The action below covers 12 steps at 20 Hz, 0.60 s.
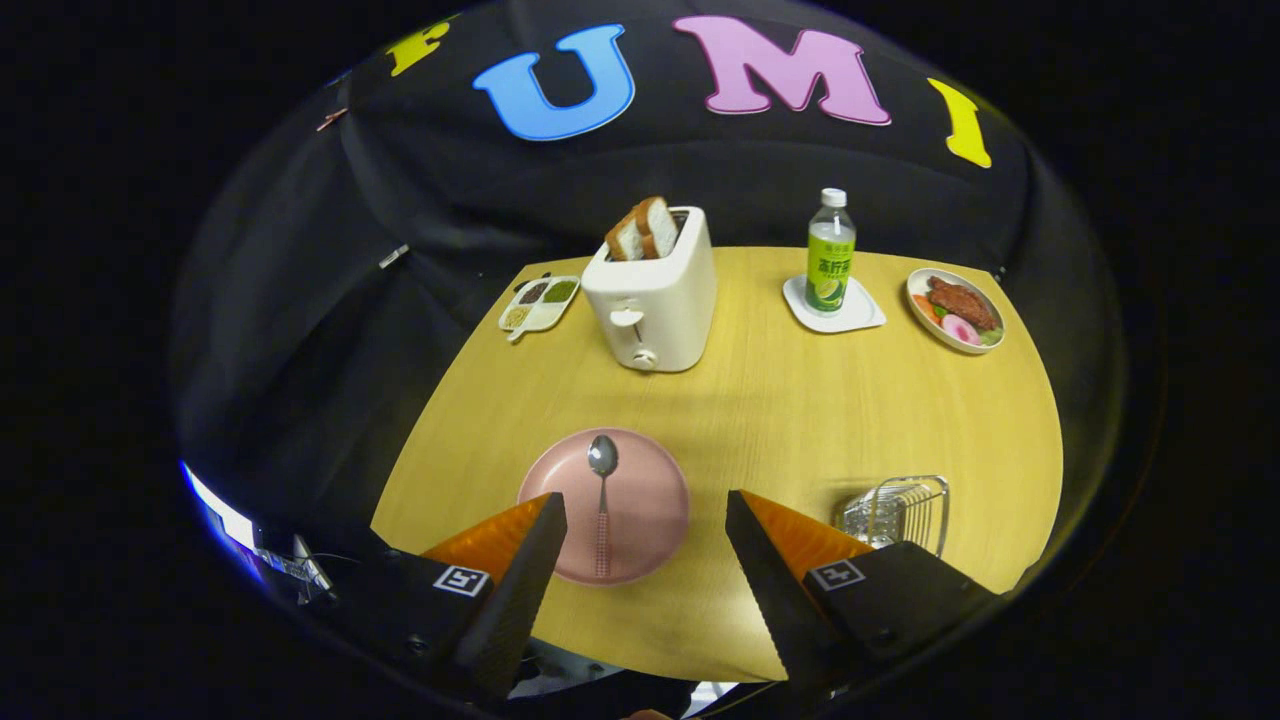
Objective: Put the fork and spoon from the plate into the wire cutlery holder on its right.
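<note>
Tongs (645,500) gape empty above wooden table (800,400) and black-draped booth.

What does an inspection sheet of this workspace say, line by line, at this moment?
Surface: wooden table, bare in the middle.
Job's things: spoon lies on the pink plate; wire cutlery holder to its right; no fork seen.
Clutter: toaster with bread, bottle on a coaster, food plate, condiment tray.
Grippers: gripper open, fingers either side of the plate, holding nothing.
Cables: nothing seen.
Surroundings: black cloth wall.
</note>
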Available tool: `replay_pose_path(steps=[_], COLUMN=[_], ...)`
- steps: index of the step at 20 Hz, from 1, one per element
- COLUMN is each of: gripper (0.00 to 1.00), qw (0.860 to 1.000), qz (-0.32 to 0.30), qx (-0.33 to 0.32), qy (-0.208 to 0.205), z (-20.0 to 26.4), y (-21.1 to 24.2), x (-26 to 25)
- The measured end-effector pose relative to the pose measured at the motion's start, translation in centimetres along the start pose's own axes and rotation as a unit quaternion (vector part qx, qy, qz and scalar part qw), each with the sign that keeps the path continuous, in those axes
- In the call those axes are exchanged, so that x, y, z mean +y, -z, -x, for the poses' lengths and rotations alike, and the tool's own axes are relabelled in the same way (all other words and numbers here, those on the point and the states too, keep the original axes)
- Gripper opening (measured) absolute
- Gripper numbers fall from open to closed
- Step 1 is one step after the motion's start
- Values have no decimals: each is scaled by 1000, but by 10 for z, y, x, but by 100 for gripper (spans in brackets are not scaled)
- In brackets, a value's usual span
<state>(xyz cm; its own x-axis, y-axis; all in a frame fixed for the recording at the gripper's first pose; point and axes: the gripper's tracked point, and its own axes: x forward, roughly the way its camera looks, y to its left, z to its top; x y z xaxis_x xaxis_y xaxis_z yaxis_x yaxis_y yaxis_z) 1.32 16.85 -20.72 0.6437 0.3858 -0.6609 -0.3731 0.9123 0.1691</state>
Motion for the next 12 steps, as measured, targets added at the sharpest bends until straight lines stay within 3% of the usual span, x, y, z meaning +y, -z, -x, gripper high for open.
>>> replay_pose_path(steps=[6,12], gripper=[99,100], qw=[997,992], qz=[50,69], qx=[63,106], qy=[-3,21], z=[-52,-93], y=[55,86], x=[32,29])
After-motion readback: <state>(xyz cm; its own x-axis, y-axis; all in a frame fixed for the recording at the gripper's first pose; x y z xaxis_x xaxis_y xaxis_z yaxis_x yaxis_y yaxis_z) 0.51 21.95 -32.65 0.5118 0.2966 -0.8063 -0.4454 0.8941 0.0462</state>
